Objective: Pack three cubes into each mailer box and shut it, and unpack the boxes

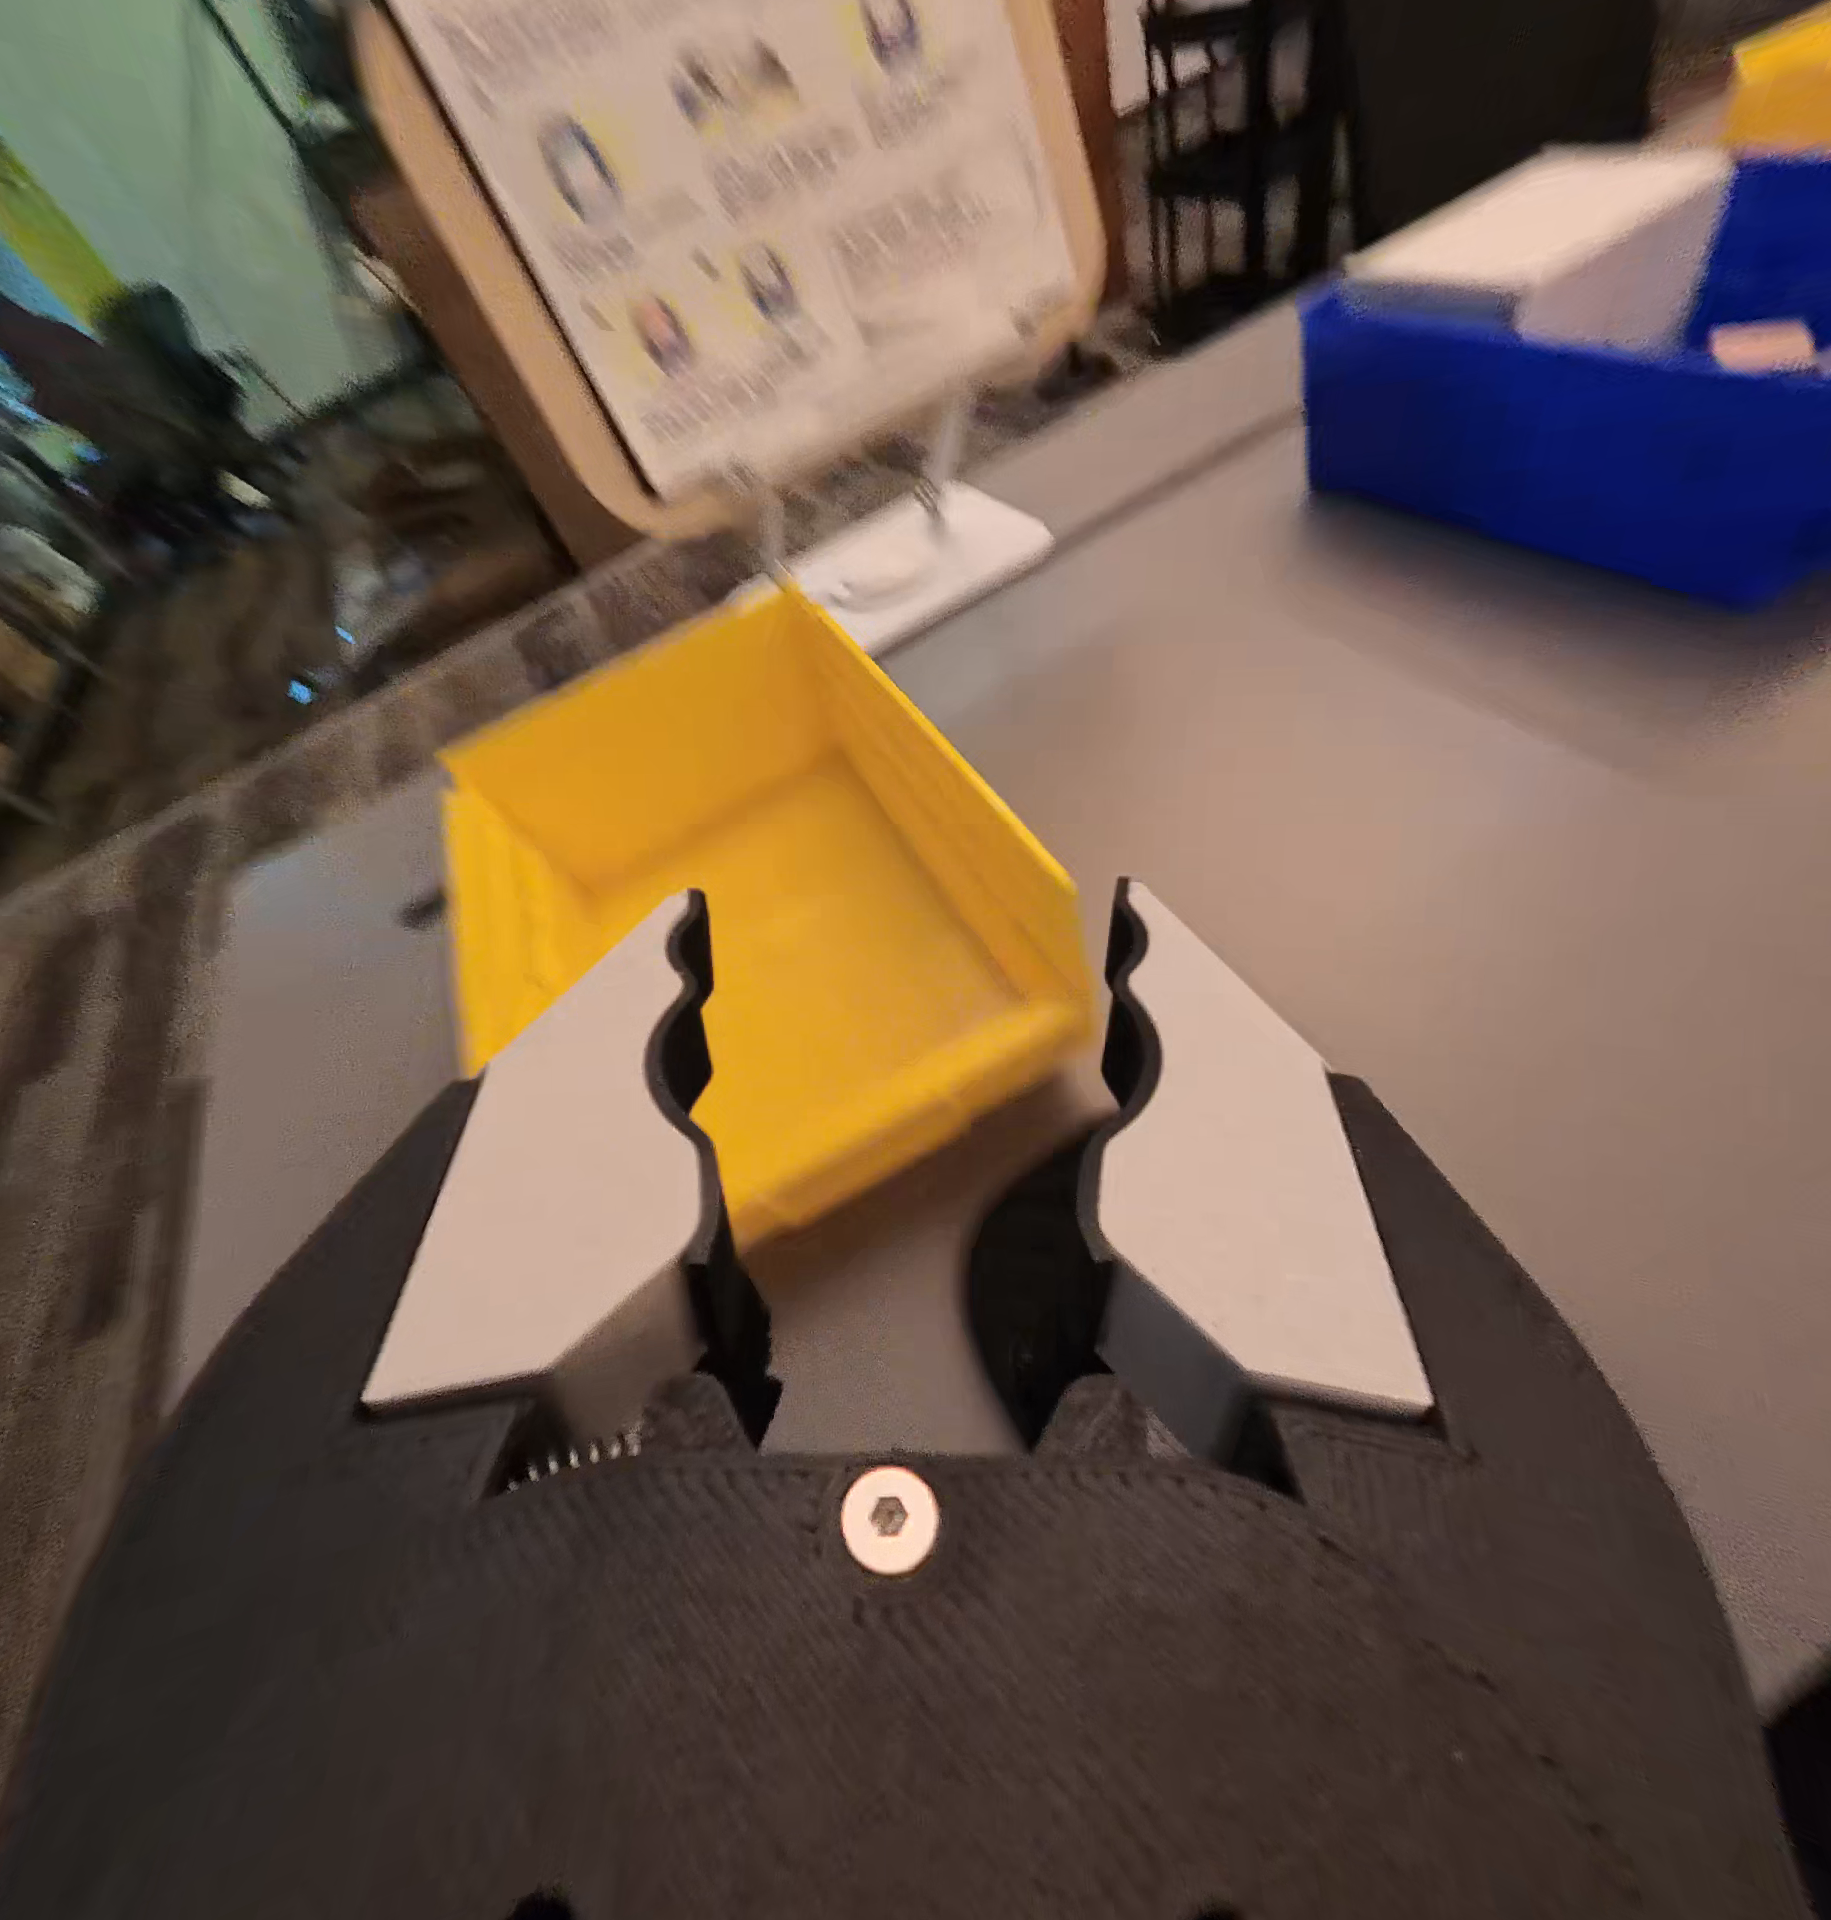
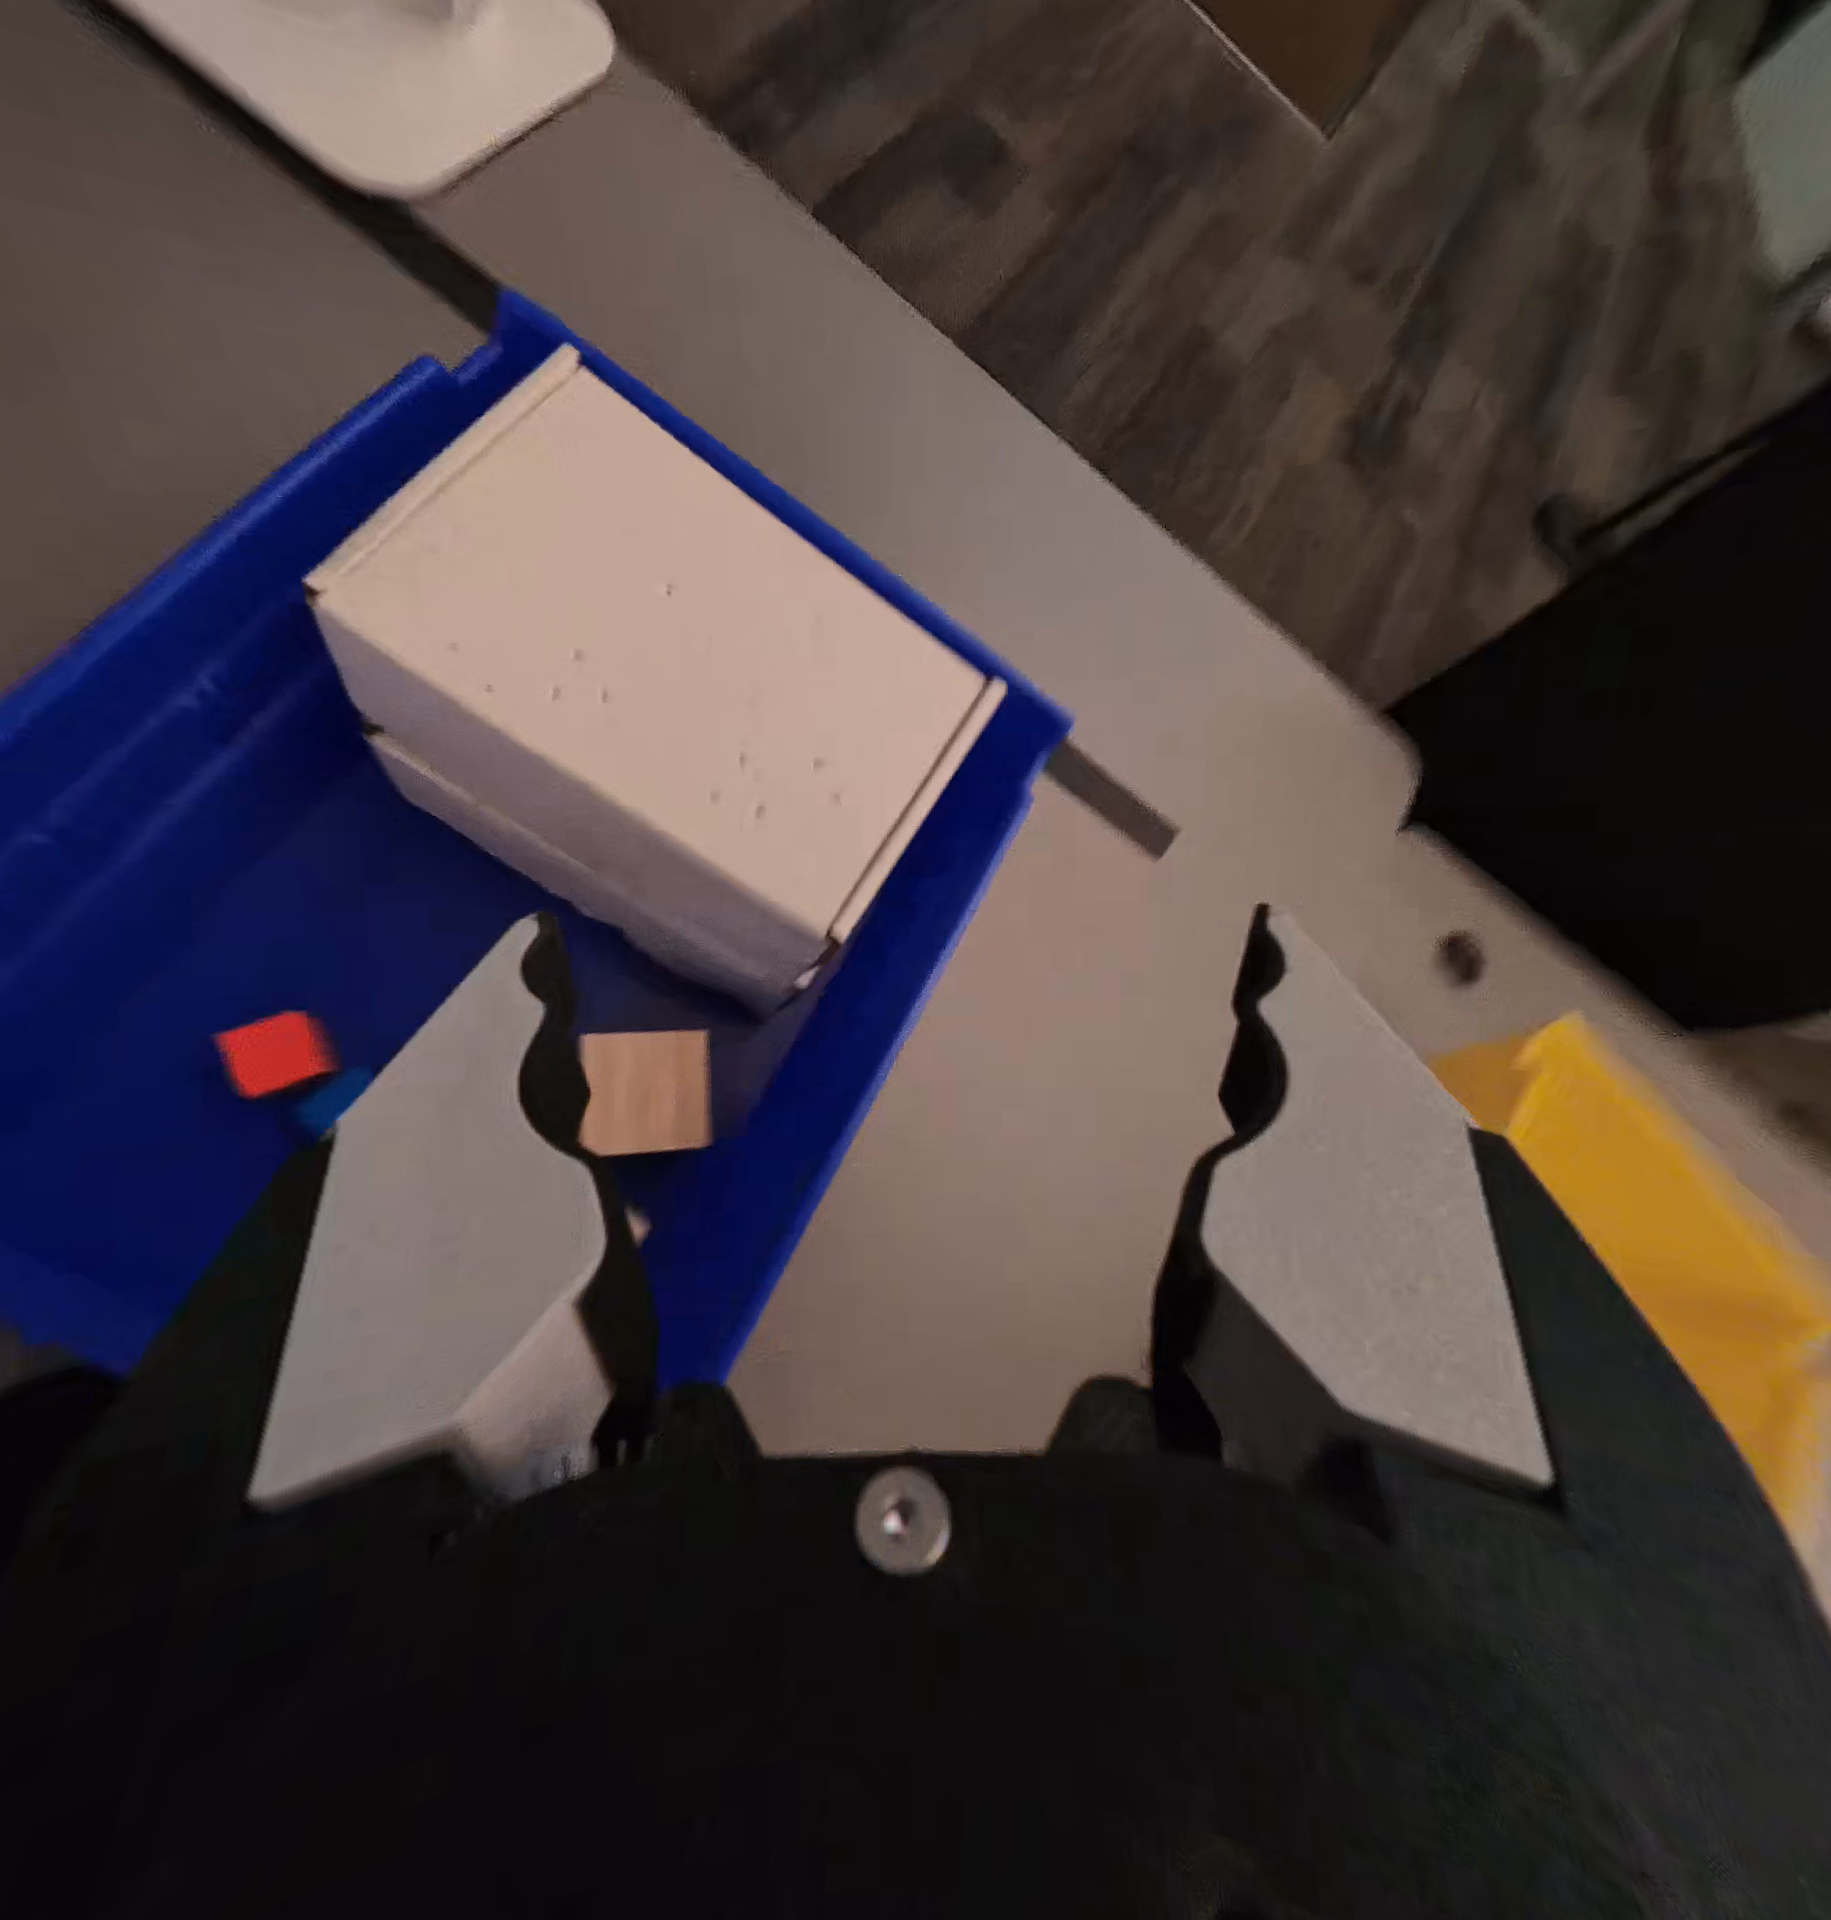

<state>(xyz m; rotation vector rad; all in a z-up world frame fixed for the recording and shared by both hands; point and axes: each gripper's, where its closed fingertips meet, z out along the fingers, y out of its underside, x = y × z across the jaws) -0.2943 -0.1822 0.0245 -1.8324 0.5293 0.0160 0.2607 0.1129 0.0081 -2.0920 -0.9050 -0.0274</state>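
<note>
Left gripper (image 1: 909, 904): jaws parted a moderate way, nothing between them — held above the grey table (image 1: 1410, 935), tilted down.
Yellow bin (image 1: 682, 790): straight ahead of the left gripper, just past its fingertips; its near lip shows between the fingers. No cube or box shows in the part of it in view.
Sign (image 1: 745, 208): stands on a white base beyond the yellow bin, at the table's far edge; blurred.
Blue bin, left view (image 1: 1576, 468): well off to the right and farther back, with a white box (image 1: 1576, 239) in it.
Right gripper (image 2: 895, 925): jaws spread wide, gripping nothing — above the table, straddling the blue bin's near wall.
Blue bin, right view (image 2: 111, 831): to the left and ahead; its right wall runs up between the fingers.
Wood cube (image 2: 646, 1091): on the bin floor, just beside the left finger's inner edge.
Red cube (image 2: 272, 1051): left of that finger, touching a blue cube (image 2: 329, 1103) partly hidden by it.
Box (image 2: 662, 665): closed, white, lying in the bin's far end, beyond the fingertips.
Second yellow bin (image 2: 1659, 1226): at the right edge, beside the right finger.
</note>
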